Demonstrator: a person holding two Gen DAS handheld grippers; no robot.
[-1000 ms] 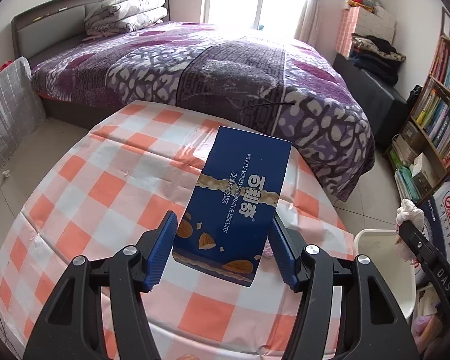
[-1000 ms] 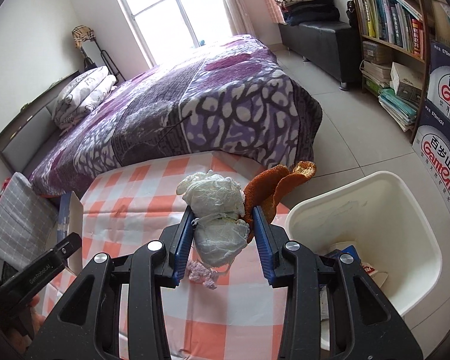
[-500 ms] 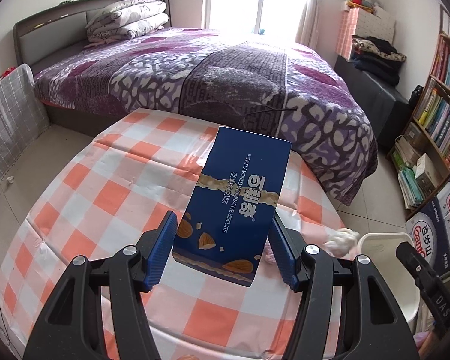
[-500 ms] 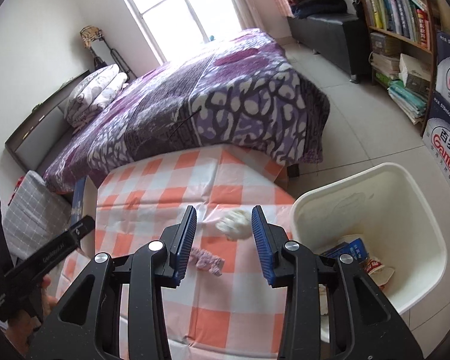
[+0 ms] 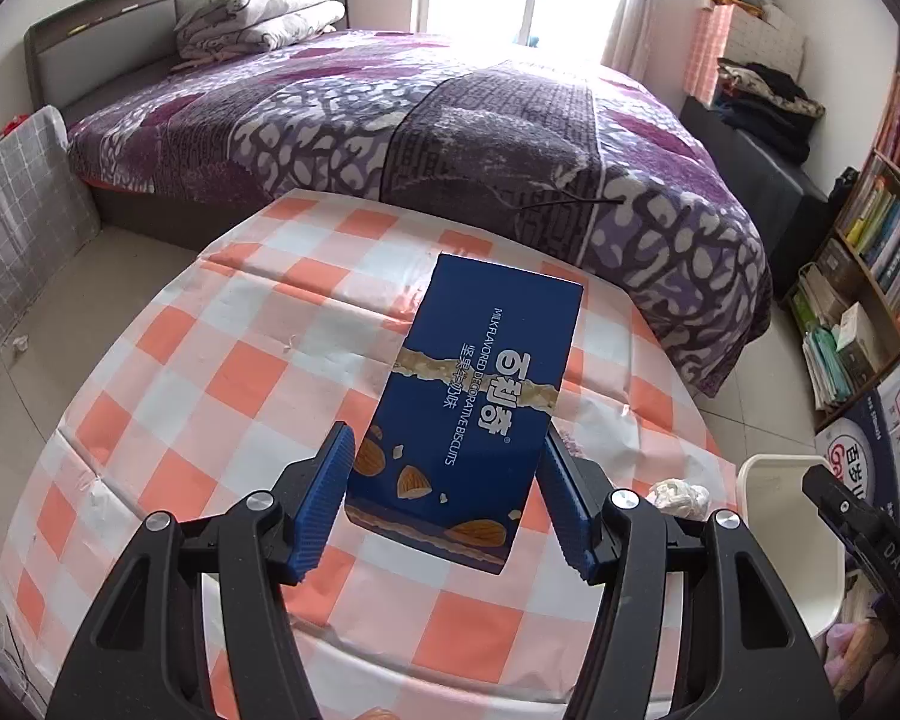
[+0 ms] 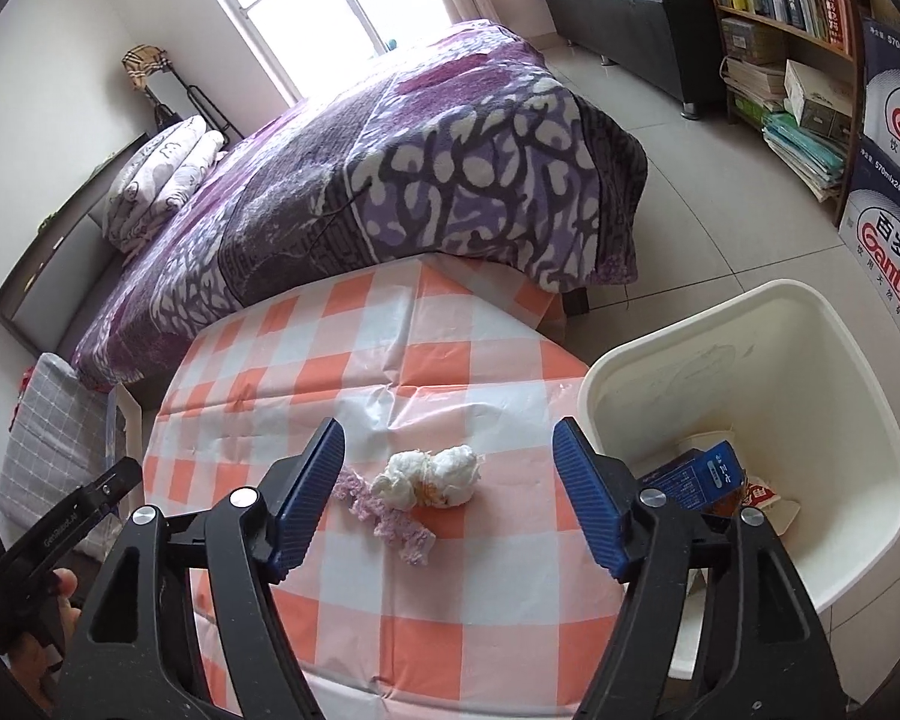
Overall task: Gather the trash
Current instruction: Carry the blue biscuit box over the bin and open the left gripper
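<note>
1. Biscuit box (image 5: 471,420), blue, is clamped between the left gripper (image 5: 450,501) pads above the checkered table (image 5: 210,372).
2. Right gripper (image 6: 450,495) hangs spread wide over a crumpled tissue wad (image 6: 429,476) and pink scrap (image 6: 390,516) lying on the table.
3. White bin (image 6: 810,348) beside the table holds trash.

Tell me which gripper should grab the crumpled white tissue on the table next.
Right. The right gripper is open and empty, with the tissue lying on the tablecloth between its fingers. The left gripper is shut on the blue biscuit box.
</note>
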